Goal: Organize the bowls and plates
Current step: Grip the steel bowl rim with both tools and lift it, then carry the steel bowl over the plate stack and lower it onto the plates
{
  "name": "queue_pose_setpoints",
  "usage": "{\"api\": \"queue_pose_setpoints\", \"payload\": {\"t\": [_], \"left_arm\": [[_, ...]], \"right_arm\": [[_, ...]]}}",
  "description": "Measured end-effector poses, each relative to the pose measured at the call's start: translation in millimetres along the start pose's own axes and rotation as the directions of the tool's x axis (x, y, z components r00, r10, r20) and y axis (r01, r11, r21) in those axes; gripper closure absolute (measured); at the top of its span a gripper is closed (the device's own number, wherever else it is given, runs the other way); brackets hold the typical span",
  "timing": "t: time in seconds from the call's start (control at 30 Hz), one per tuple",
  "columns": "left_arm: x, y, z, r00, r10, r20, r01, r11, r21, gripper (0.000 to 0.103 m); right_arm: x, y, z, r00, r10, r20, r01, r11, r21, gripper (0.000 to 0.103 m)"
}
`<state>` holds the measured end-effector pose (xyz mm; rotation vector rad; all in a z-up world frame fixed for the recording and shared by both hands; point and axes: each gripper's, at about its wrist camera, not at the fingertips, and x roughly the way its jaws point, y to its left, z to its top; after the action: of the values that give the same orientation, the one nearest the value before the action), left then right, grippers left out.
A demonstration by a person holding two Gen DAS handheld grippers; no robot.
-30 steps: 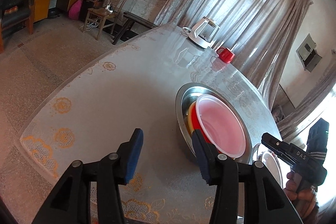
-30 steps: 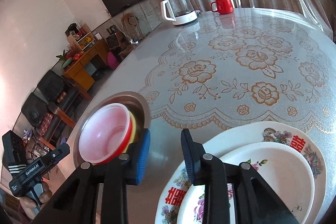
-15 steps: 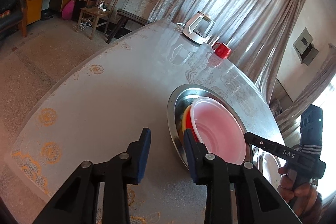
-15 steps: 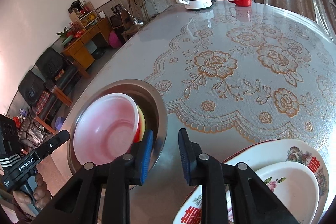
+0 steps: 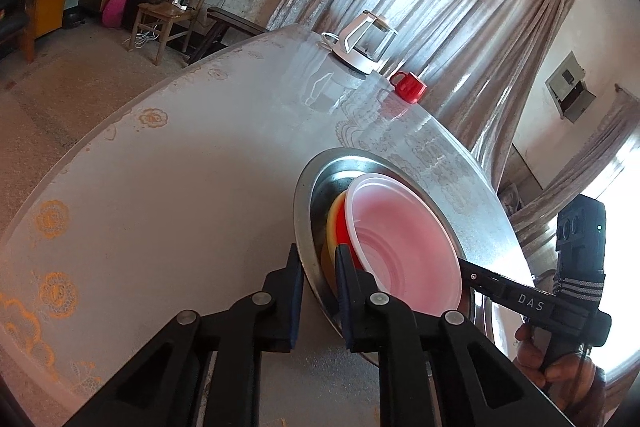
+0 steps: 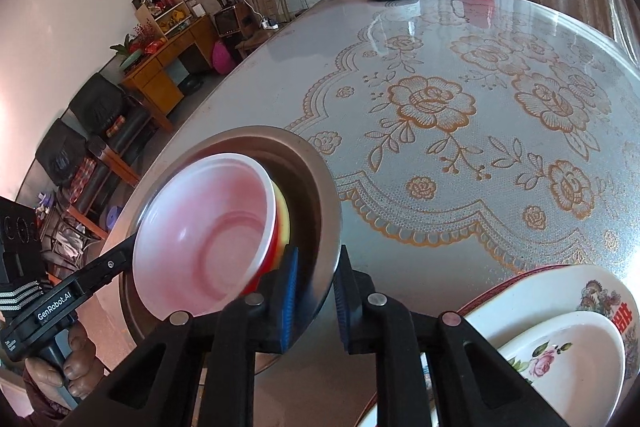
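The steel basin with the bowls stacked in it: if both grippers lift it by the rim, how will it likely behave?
The steel basin looks thin and rigid, so it should hardly flex. Its polished rim may slip between the pads. The red-and-white bowl leans on a yellow one, off-centre, so the stack could slide if the basin tilts.

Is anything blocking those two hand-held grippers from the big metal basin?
Nothing visible. The left hand-held gripper and right hand-held gripper each straddle the metal basin rim on opposite sides.
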<state>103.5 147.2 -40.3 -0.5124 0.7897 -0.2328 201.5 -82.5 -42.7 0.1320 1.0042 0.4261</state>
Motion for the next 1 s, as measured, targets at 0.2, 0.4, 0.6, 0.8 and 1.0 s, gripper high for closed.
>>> {"api": "queue_pose_setpoints", "payload": {"t": [0.2,0.4,0.6,0.8,1.0], "left_arm": [[-5.4,0.9,-5.7,1.0,-0.009,-0.005,0.009,1.0,-0.004,0.088],[-12.7,-3.7,-11.1,1.0,-0.015,-0.008,0.015,1.0,0.01,0.087],[-22.6,-16.4,-12.8,0.999,-0.033,0.011,0.032,0.998,0.048,0.086],[-29.3,-30.2,-13.3,0.998,-0.064,0.016,0.063,0.995,0.076,0.086],[-34.3,-50.9,-15.1,0.994,-0.107,0.009,0.105,0.988,0.115,0.086]], "right_arm": [[-5.1,4.1,-6.0,1.0,-0.013,0.009,0.013,1.0,-0.028,0.087],[-10.3,8.2,-11.5,1.0,-0.015,0.02,0.016,0.999,-0.045,0.087],[-23.8,6.9,-16.6,0.999,-0.006,0.047,0.008,0.999,-0.042,0.087],[-40.9,2.0,-20.2,0.997,-0.002,0.078,0.004,1.0,-0.026,0.087],[-64.6,-8.5,-27.1,0.993,-0.004,0.121,0.004,1.0,0.008,0.087]]}}
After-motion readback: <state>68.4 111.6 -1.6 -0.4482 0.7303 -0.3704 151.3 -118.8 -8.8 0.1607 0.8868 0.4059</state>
